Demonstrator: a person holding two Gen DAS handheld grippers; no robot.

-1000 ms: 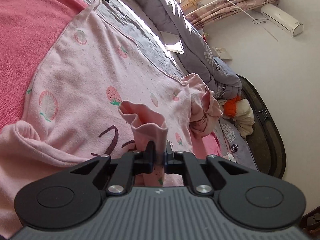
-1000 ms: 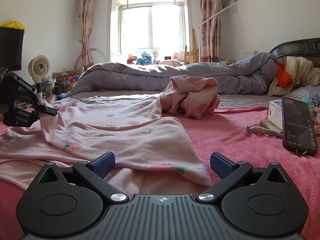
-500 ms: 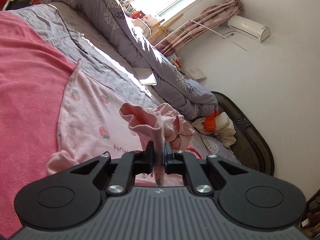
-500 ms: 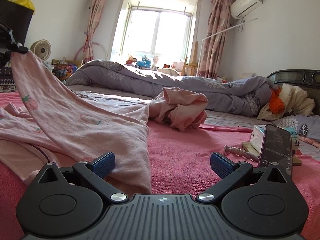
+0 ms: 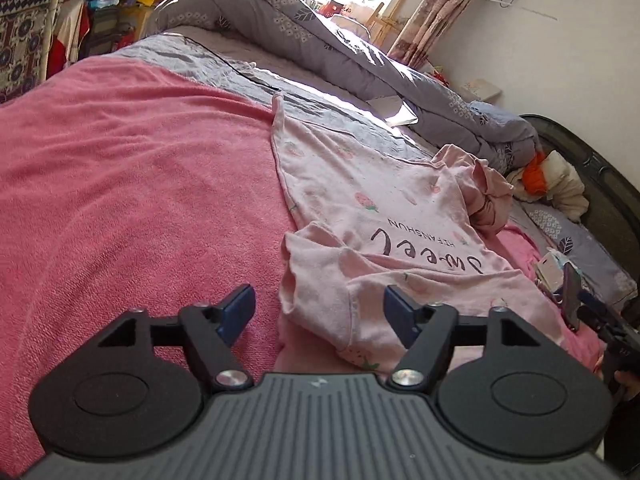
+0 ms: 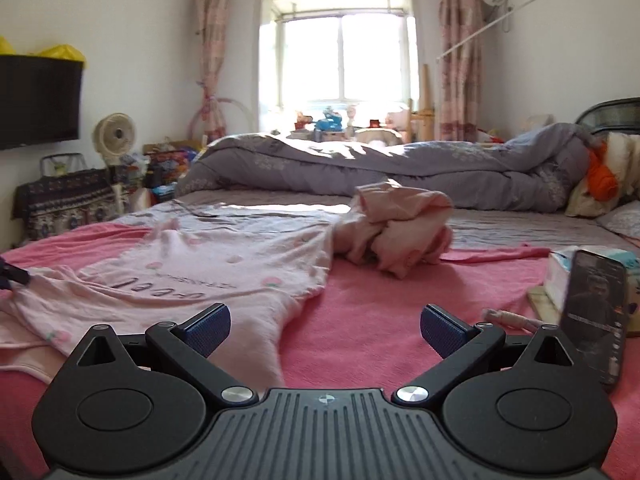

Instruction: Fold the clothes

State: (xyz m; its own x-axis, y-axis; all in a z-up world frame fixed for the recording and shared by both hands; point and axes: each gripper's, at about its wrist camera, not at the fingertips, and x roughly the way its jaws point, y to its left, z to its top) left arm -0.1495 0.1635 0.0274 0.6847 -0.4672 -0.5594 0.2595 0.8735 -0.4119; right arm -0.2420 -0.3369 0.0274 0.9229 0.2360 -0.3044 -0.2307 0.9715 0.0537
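Observation:
A pale pink strawberry-print shirt (image 5: pixel 380 208) lies spread on the pink blanket (image 5: pixel 140 184), print side up with dark lettering. Its sleeve (image 5: pixel 320 280) lies folded inward onto the shirt's body. My left gripper (image 5: pixel 320 312) hovers just above that sleeve, its jaws opening; the cloth sits loose between the blue pads, which do not press on it. In the right wrist view the same shirt (image 6: pixel 224 264) stretches away to the left. My right gripper (image 6: pixel 325 326) is open and empty, over the shirt's near edge and the blanket (image 6: pixel 380 300).
A crumpled pink garment (image 6: pixel 400 232) sits past the shirt. A rolled grey duvet (image 6: pixel 400 168) runs along the bed's far side. On the right, a phone (image 6: pixel 596 304) stands propped beside a tissue box (image 6: pixel 560 272). Pillows and clothes are piled at the headboard.
My left gripper held the sleeve pinched and lifted; now its jaws are apart and the sleeve lies dropped on the shirt. The left view has rolled. The right gripper has risen slightly.

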